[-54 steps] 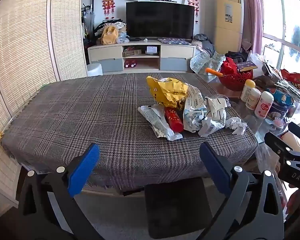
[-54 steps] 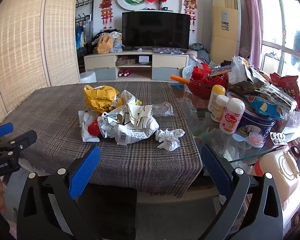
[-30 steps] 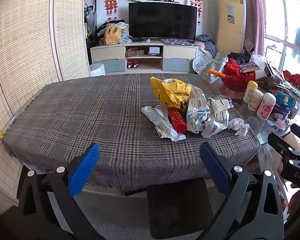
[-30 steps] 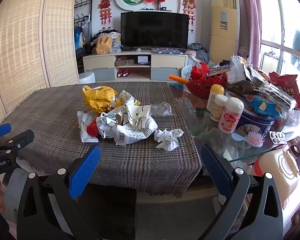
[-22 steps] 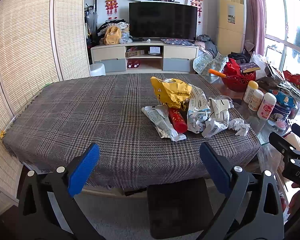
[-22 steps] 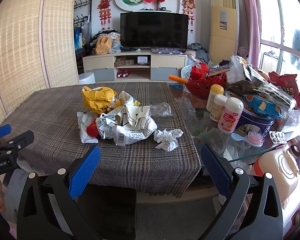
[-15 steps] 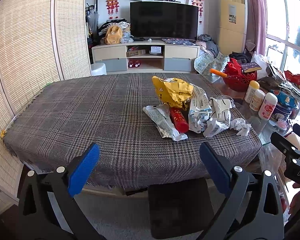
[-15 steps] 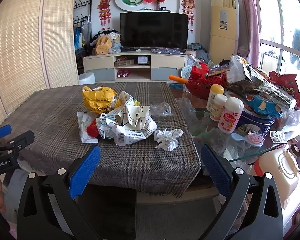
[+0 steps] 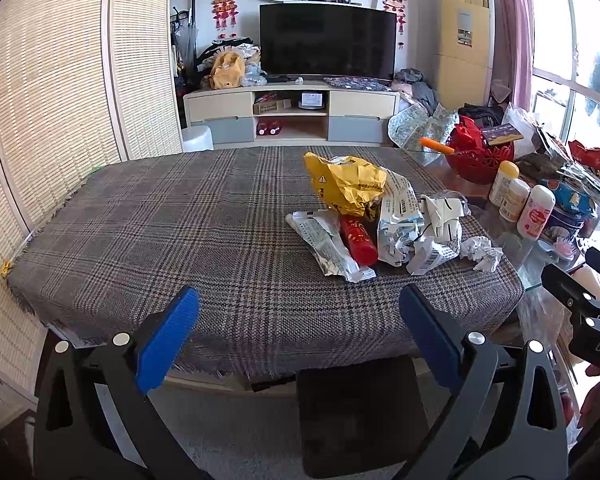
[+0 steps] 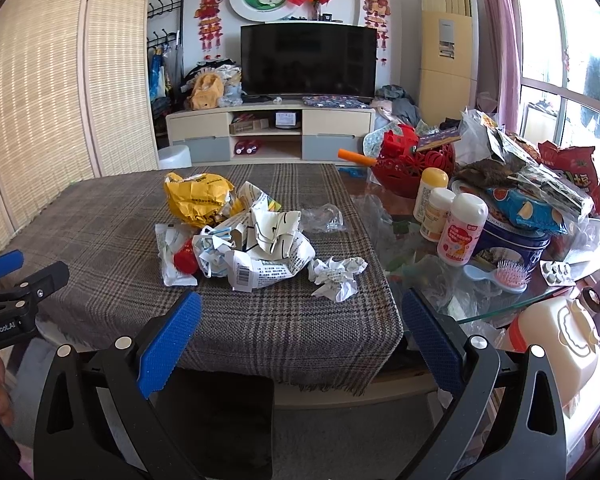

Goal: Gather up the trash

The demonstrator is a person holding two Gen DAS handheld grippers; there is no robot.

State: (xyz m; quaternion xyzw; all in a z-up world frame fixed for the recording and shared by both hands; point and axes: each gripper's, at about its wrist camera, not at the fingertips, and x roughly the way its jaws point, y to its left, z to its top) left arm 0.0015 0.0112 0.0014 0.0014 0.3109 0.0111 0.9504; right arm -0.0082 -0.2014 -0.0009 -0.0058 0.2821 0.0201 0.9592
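Observation:
A heap of trash lies on the plaid tablecloth point(image 9: 160, 232): a crumpled yellow bag point(image 9: 346, 188) point(image 10: 198, 198), a silver wrapper point(image 9: 328, 248), a red wrapper point(image 9: 358, 236), crumpled printed papers point(image 9: 416, 228) point(image 10: 260, 248), a small white paper ball point(image 9: 482, 252) point(image 10: 336, 276) and clear plastic film point(image 10: 324, 220). My left gripper point(image 9: 296, 328) is open, hanging before the table's near edge, well short of the heap. My right gripper point(image 10: 300, 328) is also open, low in front of the table's near corner, with nothing between its blue pads.
A dark stool point(image 9: 360, 412) stands under the near edge. The glass tabletop point(image 10: 500, 304) to the right carries bottles point(image 10: 460, 232), a blue tin, snack bags, a red basket point(image 10: 416, 164) and a hairbrush. A cream jug point(image 10: 556, 340) sits low right. A TV cabinet point(image 9: 292, 120) stands behind.
Both views have crept slightly toward the table, so the heap sits a touch nearer. Both grippers have stayed open and nothing on the cloth has moved.

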